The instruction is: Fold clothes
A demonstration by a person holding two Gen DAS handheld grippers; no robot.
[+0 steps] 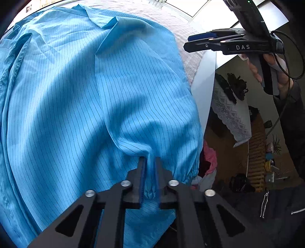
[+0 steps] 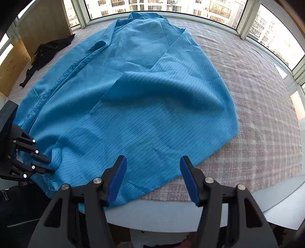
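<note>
A blue pinstriped garment [image 2: 133, 91] lies spread on the pink checked cloth [image 2: 263, 118], collar at the far end, one sleeve folded across its body. My left gripper [image 1: 149, 162] is shut on the sleeve near its elastic cuff [image 1: 187, 174]; it also shows at the left edge of the right wrist view [image 2: 51, 166]. My right gripper [image 2: 153, 162] is open and empty, hovering over the garment's near hem at the table's front edge. It shows in the left wrist view [image 1: 190, 43] at the upper right, held by a hand.
A black garment [image 2: 47, 51] lies at the far left of the table beside a wooden panel [image 2: 42, 21]. Windows [image 2: 219, 9] run along the back. Beyond the white table edge [image 1: 204, 91], clothes and clutter lie on the floor [image 1: 238, 152].
</note>
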